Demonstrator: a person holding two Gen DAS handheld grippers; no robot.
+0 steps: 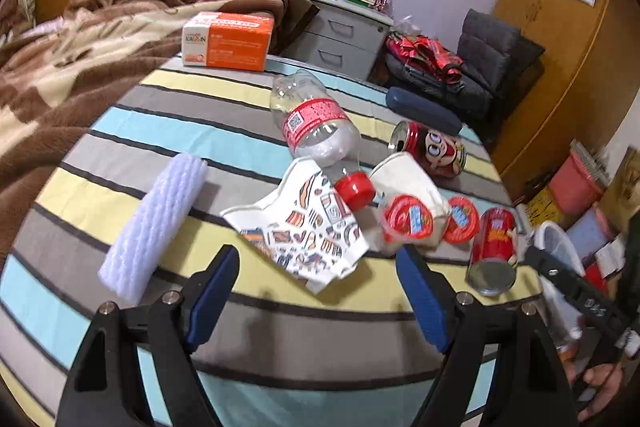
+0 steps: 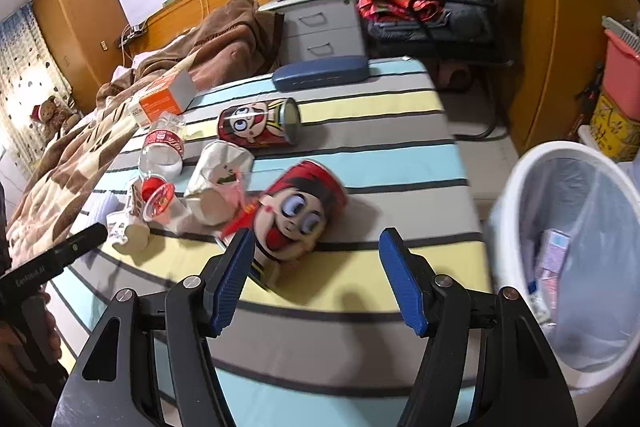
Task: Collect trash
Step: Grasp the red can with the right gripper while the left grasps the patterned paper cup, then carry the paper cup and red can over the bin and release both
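Trash lies on the striped tablecloth [image 1: 120, 131]. My left gripper [image 1: 316, 259] is open just short of a flattened patterned paper cup [image 1: 300, 227]. Behind that cup lie a clear bottle with a red cap [image 1: 312, 131], a white paper cup [image 1: 408, 183], red-lidded plastic cups [image 1: 406, 219] and two red cartoon cans [image 1: 436, 147] [image 1: 494, 247]. My right gripper [image 2: 316, 237] is open, its left finger beside the nearer red can [image 2: 300, 211], with nothing between the pads. The farther can [image 2: 260, 123] lies behind it. The white lined trash bin [image 2: 572, 247] stands at the right, off the table.
A white foam sleeve [image 1: 156, 223], an orange box [image 1: 228, 41] and a blue glasses case [image 1: 424, 109] also lie on the cloth. Beyond the table are a brown blanket [image 1: 60, 67], a grey drawer unit [image 1: 344, 35] and a chair [image 2: 460, 7] with bags on it. A hand [image 1: 596, 383] shows at the lower right.
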